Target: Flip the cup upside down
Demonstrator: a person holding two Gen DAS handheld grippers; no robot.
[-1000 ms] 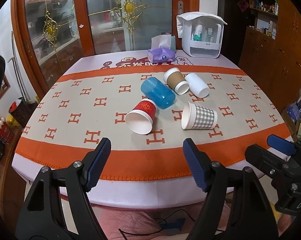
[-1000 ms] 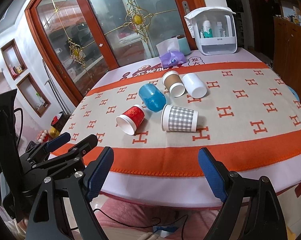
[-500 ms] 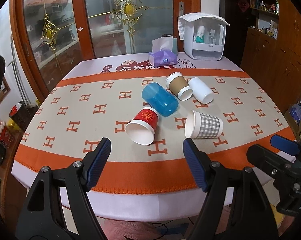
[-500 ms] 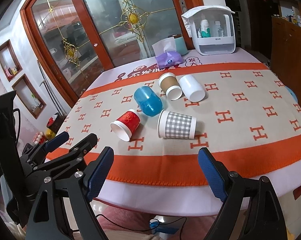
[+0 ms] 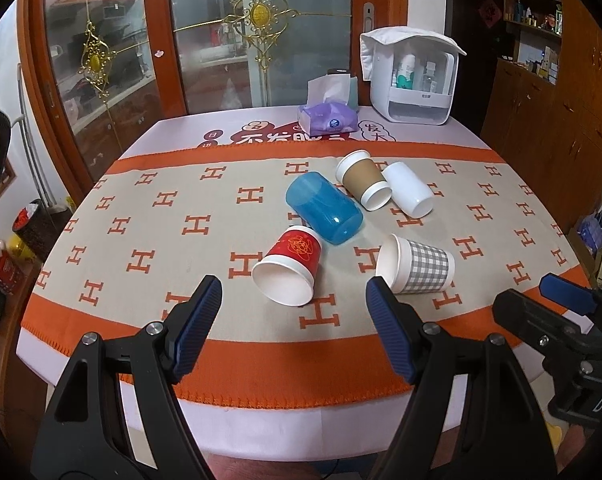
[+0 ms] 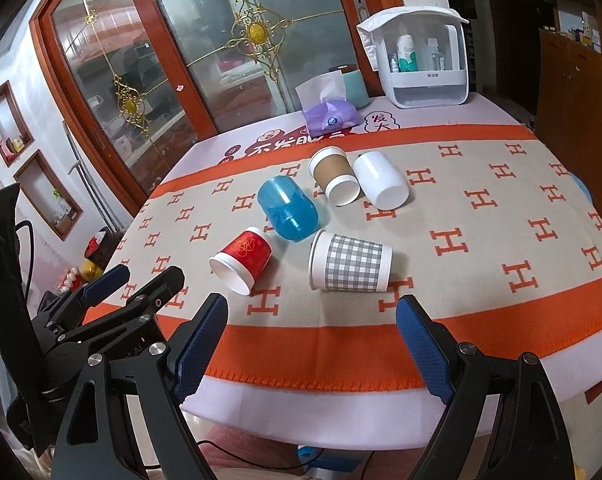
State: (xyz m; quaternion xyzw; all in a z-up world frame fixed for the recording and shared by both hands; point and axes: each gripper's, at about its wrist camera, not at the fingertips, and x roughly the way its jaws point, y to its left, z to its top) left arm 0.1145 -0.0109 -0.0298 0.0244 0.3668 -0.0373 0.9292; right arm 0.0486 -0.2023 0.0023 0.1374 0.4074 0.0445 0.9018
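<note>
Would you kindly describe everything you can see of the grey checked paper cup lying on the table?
The grey checked paper cup is white with a grey-and-white gingham band round its wall and a rolled white rim. It looks like paper, undamaged and empty as far as its white inside shows. It lies on its side on the H-patterned tablecloth, mouth toward the red paper cup, apart from it. Neither gripper touches it; the blue plastic cup lies just beyond.
</note>
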